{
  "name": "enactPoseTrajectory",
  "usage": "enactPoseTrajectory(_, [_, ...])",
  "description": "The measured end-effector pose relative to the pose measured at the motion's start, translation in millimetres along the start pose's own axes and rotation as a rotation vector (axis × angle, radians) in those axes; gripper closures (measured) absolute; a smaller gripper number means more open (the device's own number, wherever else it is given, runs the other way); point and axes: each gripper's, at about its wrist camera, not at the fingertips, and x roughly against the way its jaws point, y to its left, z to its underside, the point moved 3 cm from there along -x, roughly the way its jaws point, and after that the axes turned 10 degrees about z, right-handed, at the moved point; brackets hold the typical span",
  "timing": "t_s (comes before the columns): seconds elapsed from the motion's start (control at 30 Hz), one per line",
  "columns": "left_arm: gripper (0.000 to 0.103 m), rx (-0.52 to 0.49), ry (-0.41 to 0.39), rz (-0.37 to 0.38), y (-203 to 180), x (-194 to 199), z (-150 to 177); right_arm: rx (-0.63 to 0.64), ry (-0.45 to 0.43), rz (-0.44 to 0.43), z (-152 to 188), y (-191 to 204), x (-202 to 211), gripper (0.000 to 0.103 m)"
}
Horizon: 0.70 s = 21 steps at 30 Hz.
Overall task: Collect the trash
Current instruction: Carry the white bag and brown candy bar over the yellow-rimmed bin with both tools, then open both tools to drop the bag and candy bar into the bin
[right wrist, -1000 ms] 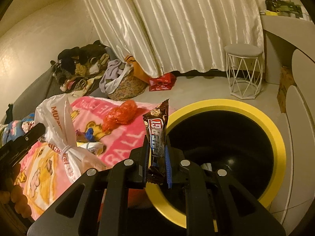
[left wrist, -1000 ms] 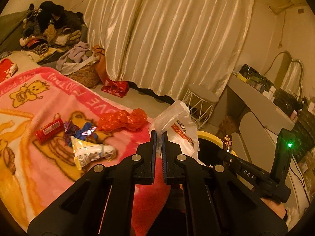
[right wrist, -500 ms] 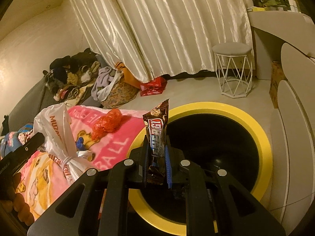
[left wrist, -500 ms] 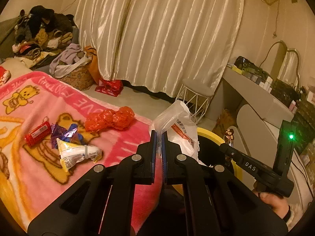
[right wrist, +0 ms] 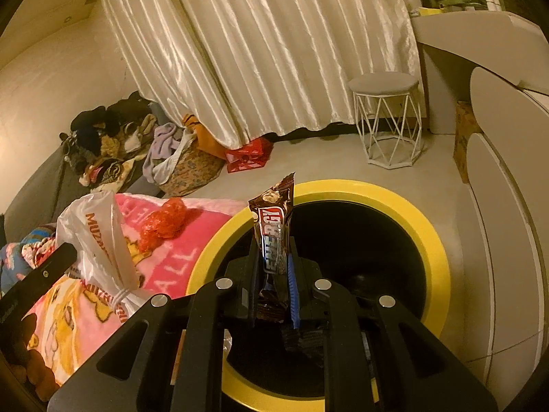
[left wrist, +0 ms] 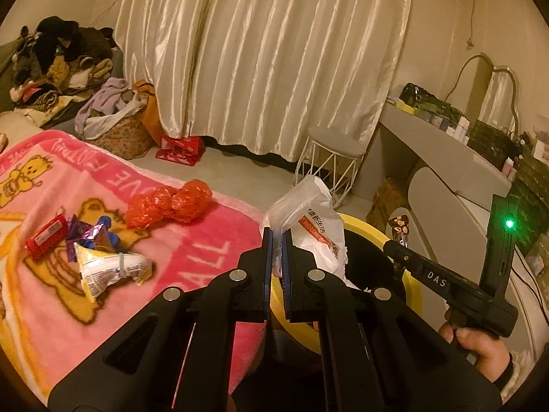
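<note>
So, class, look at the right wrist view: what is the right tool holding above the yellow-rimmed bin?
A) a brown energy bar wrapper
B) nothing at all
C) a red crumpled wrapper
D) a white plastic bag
A: the right tool is shut on the brown energy bar wrapper, upright over the yellow-rimmed bin; the white plastic bag hangs from the left tool.

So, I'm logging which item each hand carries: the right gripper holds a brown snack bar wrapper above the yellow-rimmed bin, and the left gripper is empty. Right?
Not quite. The left gripper is not empty: the left wrist view shows it shut on a white plastic bag. The rest stands: the right gripper holds the brown snack bar wrapper above the yellow-rimmed bin.
</note>
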Motion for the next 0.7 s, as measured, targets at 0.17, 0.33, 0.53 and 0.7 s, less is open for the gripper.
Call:
enactPoseTrajectory(0.17, [0.101, -0.039, 0.009, 0.001, -11.4, -6.7, 3.0, -0.021, -0.006, 0.027, -1.8, -8.2, -0.5, 0.089])
enactPoseTrajectory(0.33, [0.101, -0.081, 0.017, 0.003, -23.0, -16.1, 5.5, -0.024, -0.014, 0.048, -1.1, -15.0, -1.2, 0.089])
enactPoseTrajectory(0.53, [0.101, -0.106, 0.035, 0.005, -32.2, -28.1, 9.5, -0.007, -0.026, 0.074, -0.1, -15.2, -2.1, 0.089])
enactPoseTrajectory(0.7, [0.101, -0.122, 0.051, 0.008, -36.7, -38.1, 12.8, -0.012, -0.023, 0.080, 0.3, -19.2, -4.6, 0.089])
